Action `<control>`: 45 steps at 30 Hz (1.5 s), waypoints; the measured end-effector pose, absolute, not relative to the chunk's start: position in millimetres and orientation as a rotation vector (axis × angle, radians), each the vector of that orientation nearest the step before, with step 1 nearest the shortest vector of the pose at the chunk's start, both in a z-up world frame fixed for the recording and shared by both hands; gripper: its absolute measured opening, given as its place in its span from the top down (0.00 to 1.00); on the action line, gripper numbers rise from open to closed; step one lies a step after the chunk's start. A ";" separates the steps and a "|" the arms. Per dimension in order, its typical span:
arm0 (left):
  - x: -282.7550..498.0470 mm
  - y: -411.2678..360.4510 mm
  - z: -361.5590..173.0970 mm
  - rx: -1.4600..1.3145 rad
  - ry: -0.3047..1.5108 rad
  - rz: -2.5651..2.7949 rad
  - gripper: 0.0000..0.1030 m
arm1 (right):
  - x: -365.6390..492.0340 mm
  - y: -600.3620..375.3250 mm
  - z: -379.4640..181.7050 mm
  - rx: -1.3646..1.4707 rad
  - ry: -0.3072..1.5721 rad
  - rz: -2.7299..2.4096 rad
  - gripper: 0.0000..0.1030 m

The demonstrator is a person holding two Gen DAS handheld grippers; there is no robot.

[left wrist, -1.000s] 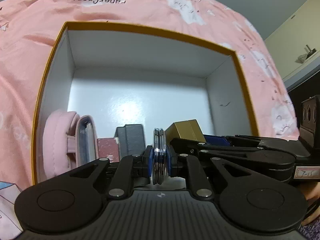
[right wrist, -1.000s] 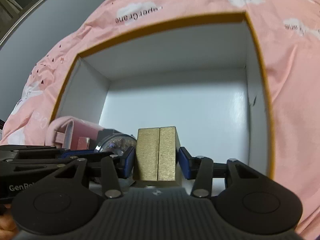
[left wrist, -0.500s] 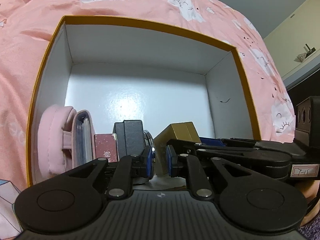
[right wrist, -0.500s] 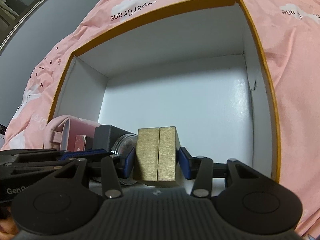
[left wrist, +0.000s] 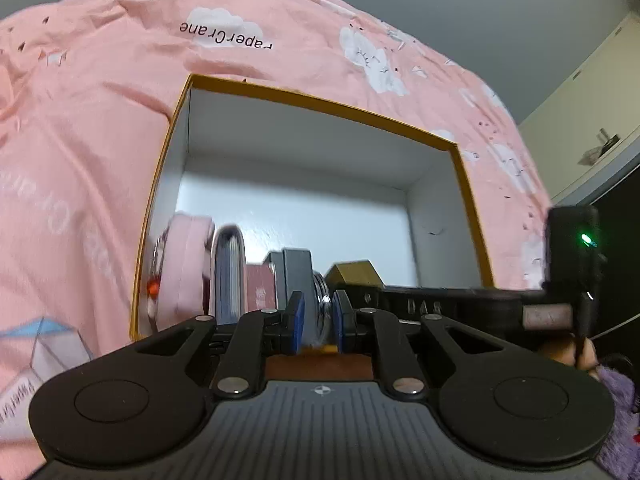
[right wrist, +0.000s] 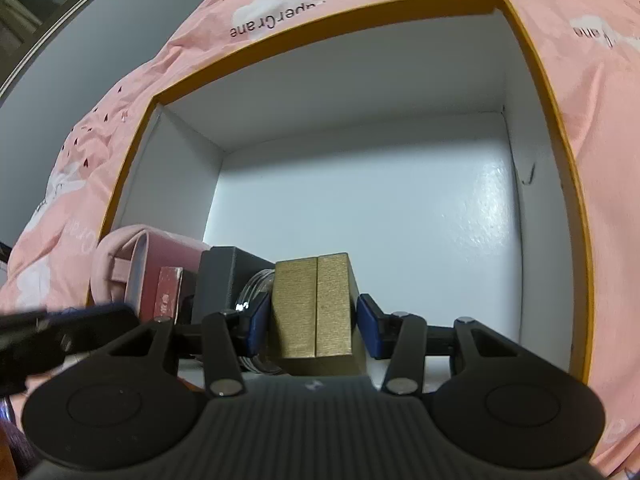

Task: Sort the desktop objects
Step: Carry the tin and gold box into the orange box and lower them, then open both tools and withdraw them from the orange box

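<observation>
Gold box (right wrist: 316, 308) stands near the front of the white carton (right wrist: 360, 208), between the right gripper (right wrist: 310, 322) jaws; whether they grip or only flank it I cannot tell. Beside it sit a round glass disc (right wrist: 256, 292), grey box (right wrist: 224, 280), maroon box (right wrist: 166, 292) and pink case (right wrist: 120, 264). Left gripper (left wrist: 318, 318) jaws are parted, holding nothing, the disc just ahead. Pink cloth (left wrist: 100, 100) surrounds the carton.
</observation>
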State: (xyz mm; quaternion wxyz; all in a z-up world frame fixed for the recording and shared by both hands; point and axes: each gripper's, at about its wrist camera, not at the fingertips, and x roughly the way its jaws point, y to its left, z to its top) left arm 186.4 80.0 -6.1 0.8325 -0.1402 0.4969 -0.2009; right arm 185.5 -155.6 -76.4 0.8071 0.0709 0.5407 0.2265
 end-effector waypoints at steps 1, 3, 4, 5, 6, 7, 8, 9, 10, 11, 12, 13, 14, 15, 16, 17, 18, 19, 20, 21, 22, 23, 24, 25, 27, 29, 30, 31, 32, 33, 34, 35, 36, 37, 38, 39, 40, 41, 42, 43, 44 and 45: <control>182.8 81.8 -6.1 -0.297 1.050 -0.421 0.84 | 186.7 -157.3 -76.9 0.164 1.164 0.486 0.52; 175.2 84.0 -6.4 -0.283 1.040 -0.405 0.84 | 188.0 -160.2 -77.7 0.190 1.181 0.491 0.51; 172.1 84.6 -7.1 -0.278 1.036 -0.398 0.84 | 188.5 -161.5 -77.9 0.205 1.188 0.495 0.50; 169.5 85.5 -7.8 -0.276 1.033 -0.393 0.84 | 188.9 -162.9 -78.0 0.221 1.195 0.501 0.51; 166.9 86.7 -8.8 -0.278 1.030 -0.386 0.84 | 189.3 -164.2 -77.8 0.238 1.198 0.510 0.52; 164.4 87.5 -9.4 -0.279 1.020 -0.384 0.84 | 189.4 -165.3 -77.2 0.253 1.200 0.518 0.52; 162.4 88.3 -9.7 -0.280 1.013 -0.381 0.84 | 189.8 -166.3 -76.3 0.264 1.202 0.525 0.51; 160.3 89.1 -9.7 -0.282 1.004 -0.379 0.84 | 190.2 -167.4 -75.4 0.268 1.203 0.528 0.51; 158.7 89.7 -9.6 -0.283 1.002 -0.378 0.84 | 190.5 -168.0 -74.6 0.266 1.202 0.527 0.51; 156.9 90.3 -10.0 -0.281 1.002 -0.380 0.84 | 190.8 -169.1 -74.2 0.264 1.201 0.523 0.51; 155.6 90.2 -10.3 -0.277 1.001 -0.380 0.84 | 191.6 -170.3 -74.8 0.268 1.204 0.519 0.52; 154.1 90.3 -10.6 -0.274 0.997 -0.378 0.84 | 192.8 -172.3 -76.6 0.280 1.217 0.513 0.52; 152.6 90.5 -11.1 -0.272 0.995 -0.378 0.84 | 194.2 -174.1 -79.1 0.299 1.232 0.510 0.56; 151.9 90.8 -11.8 -0.272 0.995 -0.378 0.84 | 195.1 -175.8 -82.3 0.321 1.248 0.513 0.59; 151.4 91.1 -12.5 -0.274 0.996 -0.380 0.84 | 195.6 -176.1 -84.8 0.335 1.260 0.517 0.59; 150.9 91.4 -13.2 -0.275 0.997 -0.382 0.84 | 195.3 -175.3 -86.5 0.339 1.263 0.516 0.60; 150.7 91.7 -13.7 -0.277 0.998 -0.384 0.84 | 194.6 -173.4 -87.3 0.331 1.261 0.514 0.62; 150.5 92.0 -14.1 -0.277 1.000 -0.384 0.84 | 194.2 -171.6 -87.9 0.324 1.259 0.513 0.63; 150.5 92.2 -14.1 -0.277 1.000 -0.383 0.84 | 194.5 -170.9 -88.4 0.325 1.262 0.518 0.65; 150.6 92.1 -13.9 -0.276 0.999 -0.382 0.84 | 195.1 -170.3 -88.9 0.335 1.270 0.528 0.65; 150.7 92.2 -13.7 -0.275 0.998 -0.381 0.84 | 195.9 -169.6 -89.2 0.342 1.273 0.534 0.65; 150.7 92.1 -13.5 -0.274 0.997 -0.381 0.84 | 196.1 -169.8 -89.6 0.336 1.273 0.536 0.65; 150.2 91.8 -13.0 -0.272 0.995 -0.382 0.84 | 195.9 -168.8 -90.6 0.326 1.270 0.537 0.65; 150.1 91.2 -12.6 -0.268 0.994 -0.382 0.84 | 195.8 -168.6 -91.4 0.324 1.269 0.536 0.65; 149.0 89.7 -11.4 -0.257 0.995 -0.379 0.84 | 195.1 -167.8 -92.4 0.316 1.267 0.535 0.65; 145.6 88.2 -8.1 -0.244 0.987 -0.371 0.84 | 192.0 -166.6 -90.2 0.291 1.249 0.538 0.65; 143.3 88.0 -5.5 -0.238 0.981 -0.369 0.84 | 188.6 -165.5 -87.0 0.265 1.229 0.544 0.65; 140.8 88.4 -2.9 -0.235 0.974 -0.368 0.84 | 184.2 -165.7 -82.7 0.241 1.199 0.556 0.65; 138.5 89.2 -1.0 -0.234 0.969 -0.367 0.84 | 177.7 -164.5 -75.7 0.210 1.155 0.571 0.65; 136.0 90.3 1.4 -0.233 0.966 -0.364 0.84 | 171.9 -164.3 -69.4 0.185 1.120 0.580 0.64; 133.4 91.8 3.8 -0.230 0.961 -0.360 0.84 | 164.4 -164.7 -61.6 0.159 1.079 0.589 0.64; 130.1 92.9 6.3 -0.227 0.954 -0.358 0.84 | 157.2 -165.8 -54.6 0.140 1.040 0.598 0.63; 126.0 94.2 8.9 -0.226 0.946 -0.357 0.84 | 147.4 -167.4 -46.3 0.119 0.995 0.612 0.60; 122.3 95.3 10.9 -0.226 0.942 -0.358 0.84 | 138.3 -168.9 -39.6 0.101 0.961 0.624 0.59; 118.4 96.6 12.9 -0.229 0.940 -0.359 0.84 | 129.6 -171.1 -34.2 0.086 0.933 0.633 0.56; 114.4 98.1 14.9 -0.233 0.935 -0.362 0.84 | 117.5 -173.5 -28.1 0.068 0.897 0.645 0.54; 110.3 99.3 16.7 -0.232 0.926 -0.368 0.84 | 109.5 -174.5 -24.4 0.057 0.871 0.645 0.53; 105.3 100.1 18.3 -0.225 0.921 -0.370 0.83 | 98.6 -176.8 -21.1 0.045 0.841 0.631 0.51; 101.1 100.6 19.5 -0.213 0.922 -0.367 0.81 | 86.4 -180.2 -18.7 0.029 0.807 0.613 0.51; 97.3 100.3 20.4 -0.200 0.923 -0.361 0.78 | 78.6 -184.2 -16.8 0.018 0.785 0.602 0.50; 92.5 99.4 20.7 -0.179 0.922 -0.357 0.78 | 69.2 -187.2 -16.8 0.002 0.764 0.585 0.50; 86.5 98.3 21.3 -0.149 0.919 -0.354 0.78 | 59.4 -190.5 -17.6 -0.018 0.746 0.566 0.49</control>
